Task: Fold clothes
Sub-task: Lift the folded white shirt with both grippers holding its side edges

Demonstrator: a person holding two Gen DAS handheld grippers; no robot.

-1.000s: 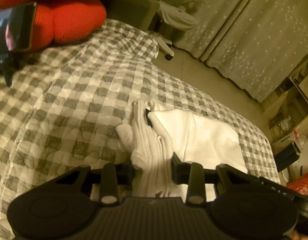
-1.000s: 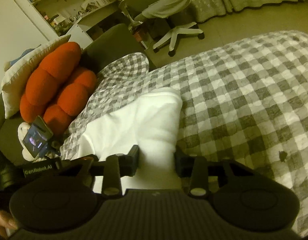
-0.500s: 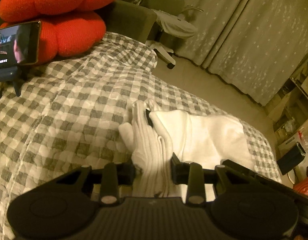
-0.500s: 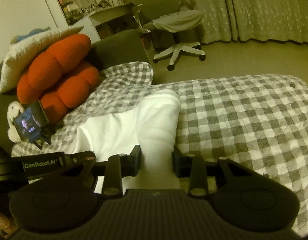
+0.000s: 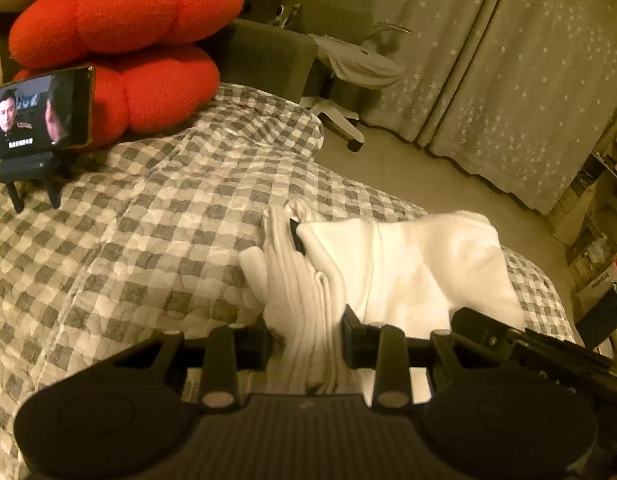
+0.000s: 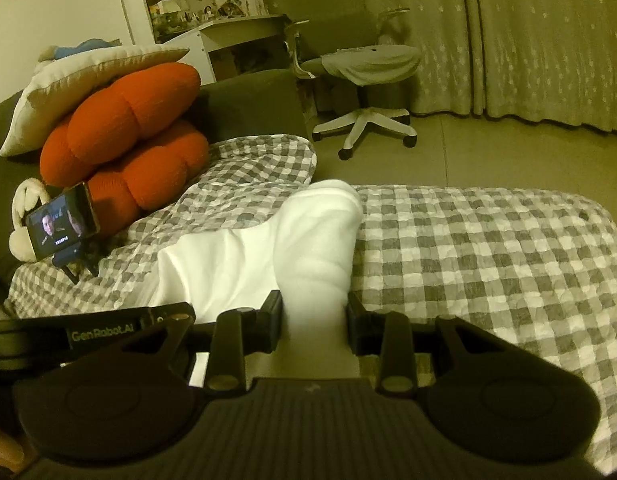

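— Your left gripper (image 5: 308, 336) is pinched on a bunched, pleated edge of the white garment (image 5: 420, 272), isn't it? Why hold it gathered like that?

— Yes, its jaws press in on the ridged cloth from both sides. I judge you hold several layers at once so the edge moves as one piece and does not slip apart.

— And your right gripper (image 6: 314, 320)?

— It is clamped on a thick roll of the same white garment, which runs forward from between its jaws and droops at the far end. You hold the two ends apart so the cloth hangs stretched between them, off the checked bedspread (image 5: 148, 232) at the gripped parts, with its middle sagging toward the bed.

— So where is the garment in the fold?

— It is partly gathered, above the middle of the bed, well apart from the red cushions (image 5: 120, 52) and the phone on its stand (image 5: 40, 114). Whether you are lifting it to lay a fold or carrying an already doubled piece, the views do not settle.

— Anything to watch?

— Keep both grips firm; soft cloth like this would likely slide out if either one loosens.
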